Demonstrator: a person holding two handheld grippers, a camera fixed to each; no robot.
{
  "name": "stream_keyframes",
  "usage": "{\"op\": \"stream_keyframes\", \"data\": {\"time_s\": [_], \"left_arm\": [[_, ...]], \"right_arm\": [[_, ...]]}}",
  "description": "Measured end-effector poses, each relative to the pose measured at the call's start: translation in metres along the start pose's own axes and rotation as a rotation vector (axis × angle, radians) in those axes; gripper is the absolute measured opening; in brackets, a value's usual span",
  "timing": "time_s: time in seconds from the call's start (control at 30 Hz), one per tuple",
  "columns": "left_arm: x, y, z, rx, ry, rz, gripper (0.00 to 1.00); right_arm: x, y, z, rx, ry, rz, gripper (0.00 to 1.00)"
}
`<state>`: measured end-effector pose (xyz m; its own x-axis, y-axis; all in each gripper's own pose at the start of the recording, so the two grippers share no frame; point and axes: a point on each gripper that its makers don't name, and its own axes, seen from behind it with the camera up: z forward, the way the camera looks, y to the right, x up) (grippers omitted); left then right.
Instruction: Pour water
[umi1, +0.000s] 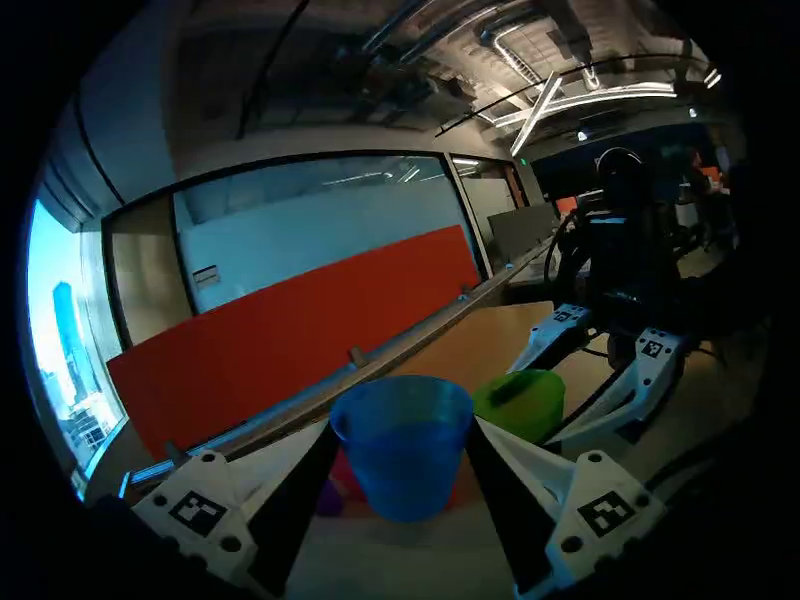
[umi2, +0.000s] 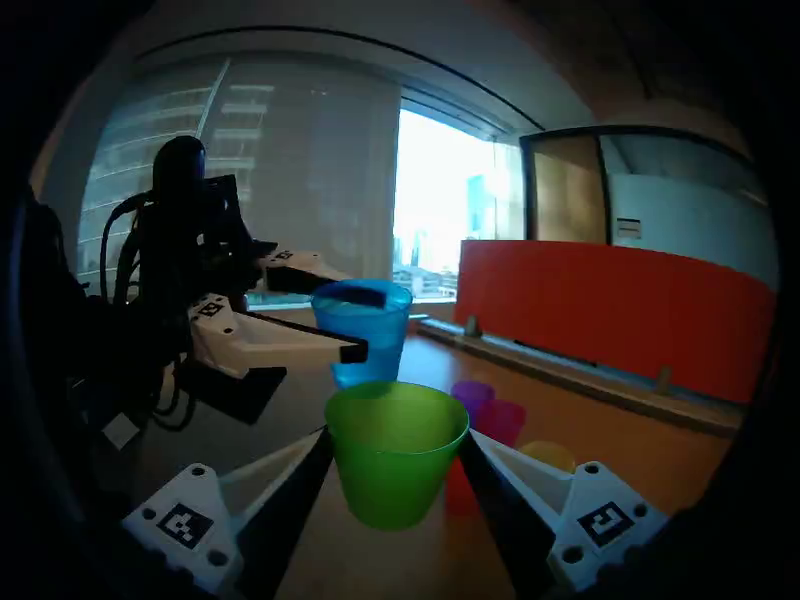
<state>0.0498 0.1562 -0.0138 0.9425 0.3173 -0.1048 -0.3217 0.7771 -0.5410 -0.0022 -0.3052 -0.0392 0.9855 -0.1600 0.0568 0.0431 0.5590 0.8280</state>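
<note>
a long orange panel (umi1: 300, 330), flat and matte, runs along the far edge of the table (umi2: 640, 440), with a bright window (umi2: 440, 200) beside it showing tall buildings. the table top is smooth and wood-toned, and a narrow grey rail (umi2: 560, 360) with small knobs lies at the foot of the panel.

the left gripper (umi1: 402, 440) has its white-and-black fingers narrowed onto a blue cup (umi1: 405, 465), one finger pressing on each side. the cup sits upright between the fingertips. it is translucent plastic, tapered, with a thin round rim. its lower part looks a deeper blue than the band under the rim; whether that is water cannot be told.

the right gripper (umi2: 395, 450) clasps a green cup (umi2: 395, 460) the same way, both fingers against its walls, upright and open-mouthed. this cup is of the same tapered shape and looks glossy.

in the right gripper view the blue cup stands higher and just behind the green one, its base hidden by the green rim.

four smaller cups cluster on the table near the green cup: a purple cup (umi2: 472, 397), a pink cup (umi2: 503, 420), a yellow cup (umi2: 548, 455) and a red cup (umi2: 458, 492), the red one partly covered by the green cup.
</note>
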Motion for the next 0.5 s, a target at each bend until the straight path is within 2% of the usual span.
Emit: {"op": "stream_keyframes", "data": {"time_s": [0.5], "left_arm": [[0.004,0.001,-0.004,0.009,0.007,0.107,0.86]], "right_arm": [[-0.006,-0.012,0.0,0.035,-0.012,-0.004,0.91]]}}
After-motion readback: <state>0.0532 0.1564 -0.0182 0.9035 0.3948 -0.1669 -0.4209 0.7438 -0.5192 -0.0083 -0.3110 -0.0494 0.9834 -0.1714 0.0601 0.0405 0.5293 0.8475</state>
